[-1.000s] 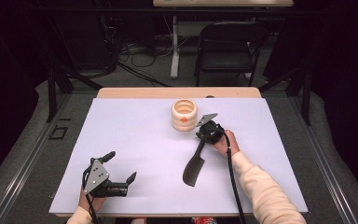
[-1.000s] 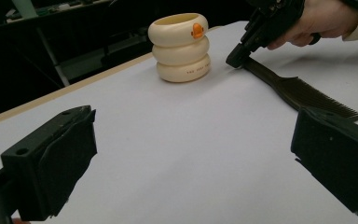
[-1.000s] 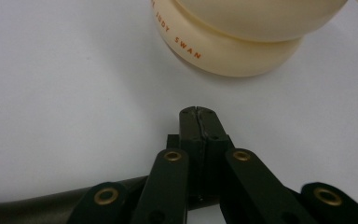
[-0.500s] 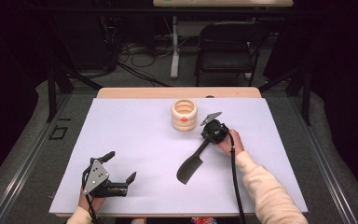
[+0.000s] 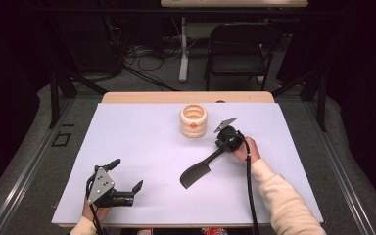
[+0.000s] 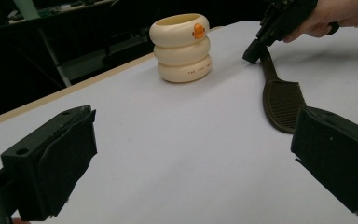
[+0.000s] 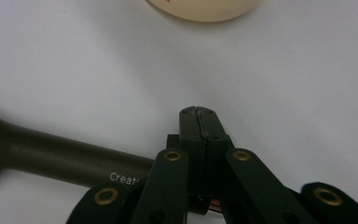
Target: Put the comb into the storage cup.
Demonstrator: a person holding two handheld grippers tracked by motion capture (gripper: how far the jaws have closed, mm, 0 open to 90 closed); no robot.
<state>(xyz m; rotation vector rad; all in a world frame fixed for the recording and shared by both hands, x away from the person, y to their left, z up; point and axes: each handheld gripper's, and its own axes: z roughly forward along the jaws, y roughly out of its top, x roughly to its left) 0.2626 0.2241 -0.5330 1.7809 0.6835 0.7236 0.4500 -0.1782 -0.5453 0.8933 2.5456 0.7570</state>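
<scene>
The right gripper is clamped on the end of the dark spatula's handle, its jaws pressed tight together so that barely a seam shows between them in the right gripper view. From that grip the spatula runs away toward the person's near side, its ridged blade lying flat on the white table cover; whether the handle end is lifted off the cover or rests on it I can't quite make out from here. Just beyond the right gripper, on its far side, stands a cream cup shaped like three stacked rings with a small orange mark, upright and apart from the jaws.

The left gripper sits well away from the spatula, near the front edge of the cover, held in the person's left hand. Its jaws stand wide apart with nothing between them, and they look across the cover toward the cup and the spatula blade.
</scene>
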